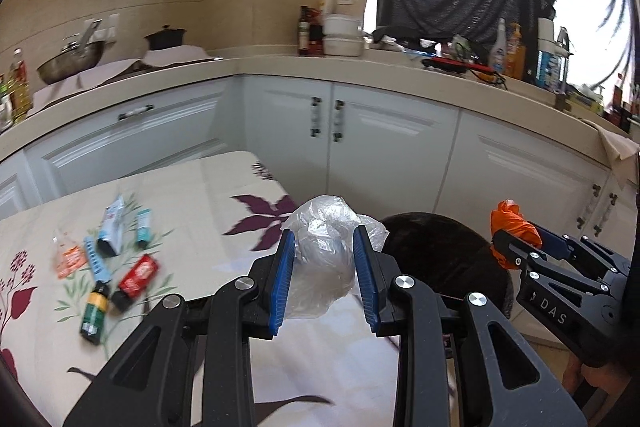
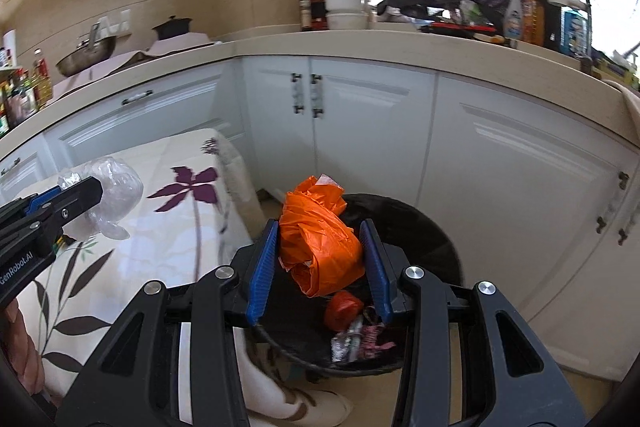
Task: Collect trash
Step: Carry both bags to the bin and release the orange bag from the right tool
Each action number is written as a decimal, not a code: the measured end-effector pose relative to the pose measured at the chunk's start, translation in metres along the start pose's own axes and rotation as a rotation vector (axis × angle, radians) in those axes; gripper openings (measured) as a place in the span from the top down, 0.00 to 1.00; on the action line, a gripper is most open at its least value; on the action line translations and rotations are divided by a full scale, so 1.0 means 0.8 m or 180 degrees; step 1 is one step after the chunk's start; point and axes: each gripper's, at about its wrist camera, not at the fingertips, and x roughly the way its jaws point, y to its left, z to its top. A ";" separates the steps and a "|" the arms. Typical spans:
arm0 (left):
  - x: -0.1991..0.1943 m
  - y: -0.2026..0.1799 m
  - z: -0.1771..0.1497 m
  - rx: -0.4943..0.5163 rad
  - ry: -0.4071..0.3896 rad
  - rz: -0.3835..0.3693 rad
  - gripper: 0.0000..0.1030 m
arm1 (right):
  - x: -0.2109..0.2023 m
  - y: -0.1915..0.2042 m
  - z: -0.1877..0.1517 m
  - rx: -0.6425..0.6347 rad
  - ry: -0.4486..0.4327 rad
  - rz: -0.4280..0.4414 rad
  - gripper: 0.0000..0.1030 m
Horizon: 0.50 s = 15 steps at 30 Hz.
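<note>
Two grippers, each w/ a load. Left gripper, blue pads clamped on a crumpled clear plastic bag, sits over the near edge of the table w/ cream floral cloth. Right gripper is clamped on a crumpled orange plastic bag, directly above the round black trash bin on the floor beside the table. Inside the bin: a small orange wad and silvery wrapper scraps. On the cloth, well left of the clear bag, a cluster of small tubes & packets, blurred. White cabinets stand behind, w/ a beige countertop above.
</note>
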 end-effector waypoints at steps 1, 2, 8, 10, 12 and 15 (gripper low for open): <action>0.004 -0.006 0.001 0.0022 0.0009 -0.0026 0.70 | 0.000 -0.004 -0.001 0.0013 0.0001 -0.0017 0.61; 0.007 -0.011 0.001 0.0042 0.0019 -0.0046 0.70 | 0.001 -0.009 -0.002 0.0030 0.0003 -0.0037 0.61; 0.027 -0.038 0.001 0.0127 0.0080 -0.0131 0.70 | 0.009 -0.030 -0.004 0.0098 0.0024 -0.0109 0.61; 0.031 -0.044 0.001 0.0146 0.0095 -0.0152 0.70 | 0.011 -0.035 -0.005 0.0112 0.0031 -0.0130 0.61; 0.037 -0.050 0.002 0.0167 0.0110 -0.0166 0.70 | 0.013 -0.039 -0.007 0.0136 0.0034 -0.0146 0.61; 0.046 -0.058 0.003 0.0188 0.0128 -0.0185 0.70 | 0.017 -0.047 -0.007 0.0159 0.0044 -0.0173 0.61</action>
